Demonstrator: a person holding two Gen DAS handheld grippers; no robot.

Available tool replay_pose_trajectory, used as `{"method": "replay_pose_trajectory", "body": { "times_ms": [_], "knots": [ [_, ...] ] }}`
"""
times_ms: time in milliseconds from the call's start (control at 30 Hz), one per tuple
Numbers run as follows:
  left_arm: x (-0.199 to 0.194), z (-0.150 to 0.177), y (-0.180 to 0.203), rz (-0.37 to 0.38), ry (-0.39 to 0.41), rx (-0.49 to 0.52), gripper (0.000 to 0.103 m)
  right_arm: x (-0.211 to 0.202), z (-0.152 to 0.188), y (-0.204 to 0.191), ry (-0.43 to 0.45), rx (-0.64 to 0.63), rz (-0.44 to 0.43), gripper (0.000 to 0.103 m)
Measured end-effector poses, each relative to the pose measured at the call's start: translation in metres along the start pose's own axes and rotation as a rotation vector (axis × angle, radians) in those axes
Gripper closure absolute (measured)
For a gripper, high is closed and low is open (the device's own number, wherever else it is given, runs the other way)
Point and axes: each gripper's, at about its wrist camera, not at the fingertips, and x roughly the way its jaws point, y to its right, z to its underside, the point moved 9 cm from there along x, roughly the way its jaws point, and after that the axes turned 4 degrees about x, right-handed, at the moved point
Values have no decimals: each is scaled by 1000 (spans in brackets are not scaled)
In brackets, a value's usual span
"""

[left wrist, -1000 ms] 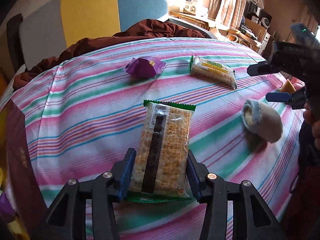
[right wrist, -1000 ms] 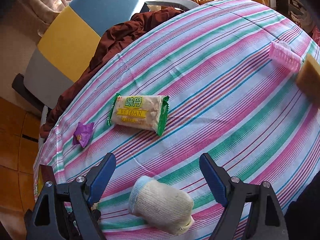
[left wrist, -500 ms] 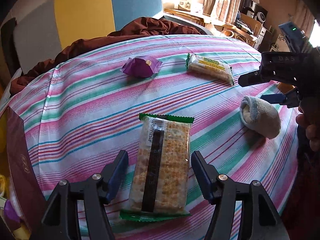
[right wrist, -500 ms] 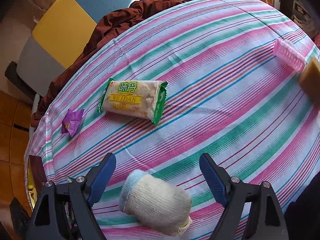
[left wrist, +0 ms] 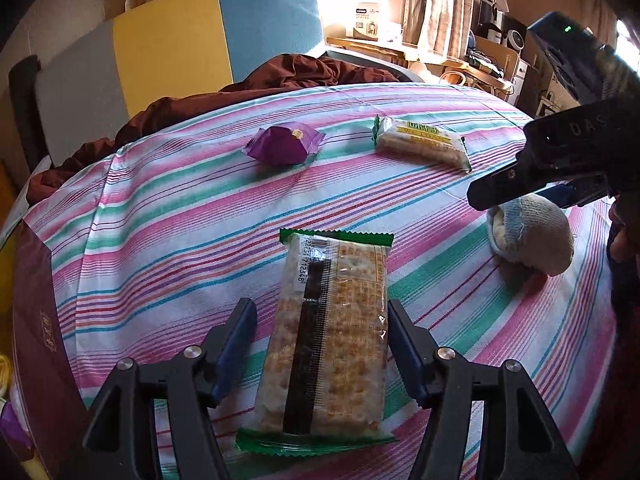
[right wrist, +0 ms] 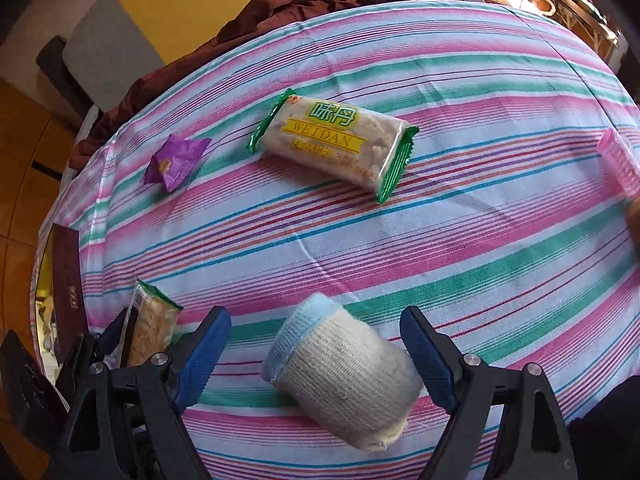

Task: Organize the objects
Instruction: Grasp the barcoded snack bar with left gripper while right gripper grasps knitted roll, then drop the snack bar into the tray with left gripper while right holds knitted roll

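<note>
A: Right wrist view: right gripper [right wrist: 316, 354] jaws opening, straddling the rolled cream knit sock w/ blue cuff [right wrist: 340, 372], pads not touching yet.

B: Left gripper [left wrist: 322, 344]?

A: Spread, clear of the flat green-edged cracker packet [left wrist: 328, 344] lying on the striped tablecloth [left wrist: 180, 216] btwn its fingers.

B: Centre on the sock's middle, lower, then squeeze gently; it'll squash.

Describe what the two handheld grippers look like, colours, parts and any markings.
Both grippers share one build: the left gripper and right gripper have angular black plastic arms with silver screws, ending in blue ribbed finger pads. Seen from the left wrist camera, the right gripper's black body carries embossed letters and a small green light. No sleeves are clearly visible.
</note>
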Motion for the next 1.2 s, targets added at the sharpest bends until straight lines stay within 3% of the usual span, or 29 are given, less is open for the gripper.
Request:
{"method": "replay_pose_trajectory", "body": {
  "times_ms": [100,200,300,333,367,500,600,700,1200],
  "knots": [
    [0,0,0,5,5,-5,37,-2,8,-3,-45,-112,69,0],
    [0,0,-1,12,10,-10,37,1,18,-2,-103,-206,155,0],
    [0,-1,-1,16,13,-13,37,10,22,5,-138,-213,209,5],
    [0,-1,-1,16,13,-13,37,14,25,7,-156,-205,207,9],
    [0,-1,-1,17,13,-14,37,17,26,9,-163,-197,211,22],
    [0,-1,-1,20,15,-16,37,12,15,0,-100,-185,205,35],
    [1,-1,-1,23,17,-18,36,23,4,-18,-56,-150,143,35],
    [1,-1,-2,28,18,-22,36,28,-5,-28,3,-151,161,35],
    [0,0,-1,14,20,-11,36,36,-2,-34,0,-173,135,17]
  ]
}}
